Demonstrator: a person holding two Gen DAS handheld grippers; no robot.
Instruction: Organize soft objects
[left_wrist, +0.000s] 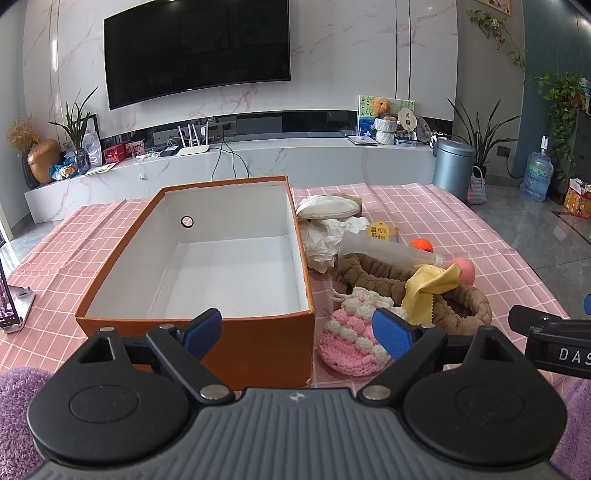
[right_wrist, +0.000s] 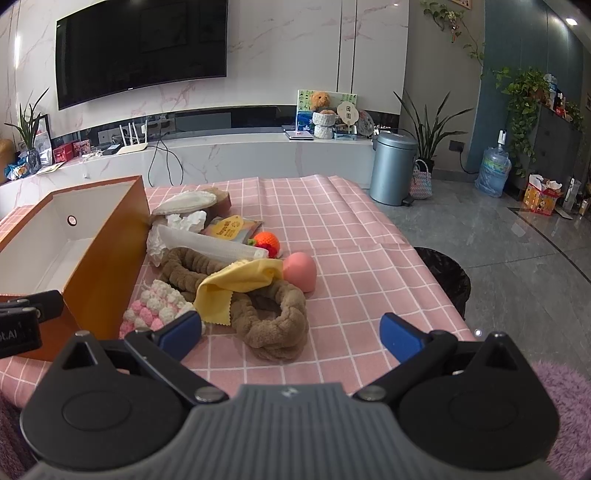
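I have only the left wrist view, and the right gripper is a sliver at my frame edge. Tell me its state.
Observer: The right gripper is open, with nothing between its fingers. It points at the brown headband.
Operator: Describe the headband's near end.
Observer: It ends in a thick twisted knot lying on the cloth, the part closest to the gripper.
Operator: Report what sits past the table's right edge.
Observer: A black bin stands on the floor close beside that edge.
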